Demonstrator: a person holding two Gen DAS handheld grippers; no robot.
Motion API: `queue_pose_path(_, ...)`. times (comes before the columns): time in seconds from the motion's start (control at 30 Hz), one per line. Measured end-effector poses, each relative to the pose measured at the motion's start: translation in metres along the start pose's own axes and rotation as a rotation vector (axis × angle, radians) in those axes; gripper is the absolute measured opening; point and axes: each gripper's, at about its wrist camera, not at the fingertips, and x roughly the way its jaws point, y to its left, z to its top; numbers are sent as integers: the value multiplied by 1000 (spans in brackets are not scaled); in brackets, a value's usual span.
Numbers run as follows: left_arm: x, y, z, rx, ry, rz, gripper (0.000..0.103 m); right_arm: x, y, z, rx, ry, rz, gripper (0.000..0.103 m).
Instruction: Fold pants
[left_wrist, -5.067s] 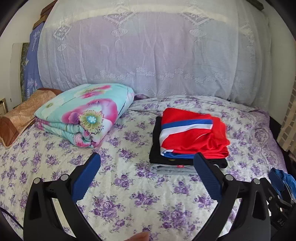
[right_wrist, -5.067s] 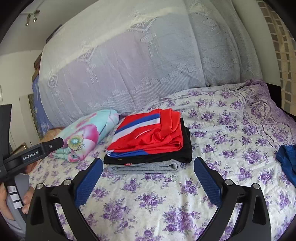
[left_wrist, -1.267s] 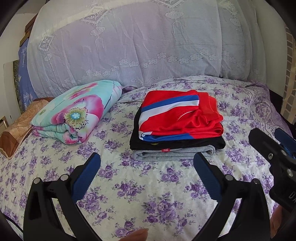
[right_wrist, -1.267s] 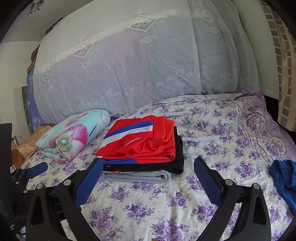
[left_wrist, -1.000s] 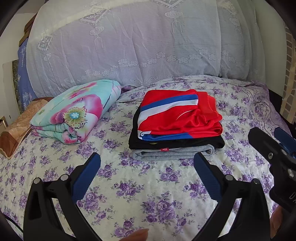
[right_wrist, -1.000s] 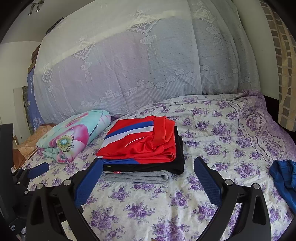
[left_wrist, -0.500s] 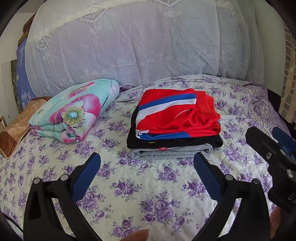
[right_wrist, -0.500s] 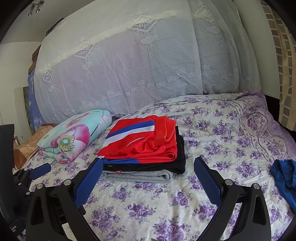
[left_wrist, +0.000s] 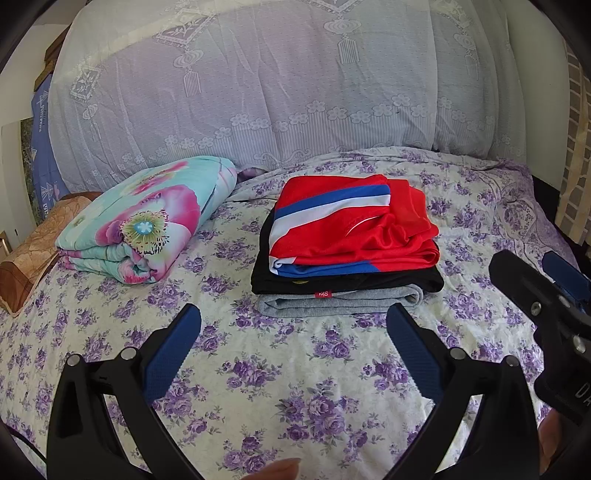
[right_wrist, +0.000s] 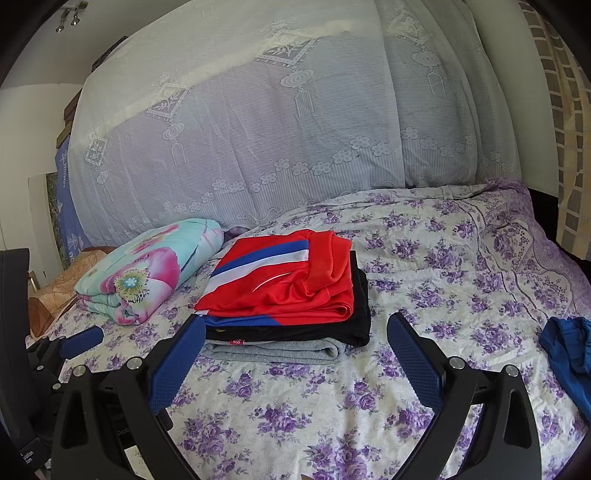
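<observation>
At the bottom of the left wrist view the left gripper hovers above the flowered bedspread, its blue-padded fingers spread wide with nothing between them. The right gripper fills the bottom of its own view the same way, jaws wide apart and empty, and it also shows at the right edge of the left view as a black body with a blue pad. Just beyond both sets of fingertips, in the centre of each frame, lies a stack of folded clothes: grey pants at the bottom, a black garment on them, and a red garment with blue and white stripes on top. At the right edge of the right view, a crumpled blue garment lies on the bedspread, well apart from the stack. Left of the stack sits a folded floral quilt, and at the far left edge a brown pillow. Across the upper frame, a white lace cloth drapes over a tall bulk behind the bed.
</observation>
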Motion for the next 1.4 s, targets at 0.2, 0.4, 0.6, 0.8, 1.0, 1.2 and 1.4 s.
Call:
queue_pose_path(0.2, 0, 0, 0, -1, -1, 1, 98, 0, 0, 0, 0, 0, 0, 99)
queue_pose_path(0.4, 0, -1, 0, -2, 1, 0, 98, 0, 0, 0, 1, -1, 0, 99)
queue_pose_path(0.6, 0, 0, 0, -5, 7, -12, 98, 0, 0, 0, 0, 1, 1, 99)
queue_pose_path(0.8, 0, 0, 1, -4, 6, -11, 98, 0, 1, 0, 0, 0, 1, 99)
queue_pose_path(1.0, 0, 1, 0, -8, 8, -15, 98, 0, 1, 0, 0, 1, 2, 99)
queue_pose_path(1.2, -1, 1, 0, -5, 1, -10, 98, 0, 2, 0, 1, 0, 1, 99)
queue_pose_path(1.4, -2, 1, 1, -3, -4, -10, 98, 0, 1, 0, 1, 0, 3, 99)
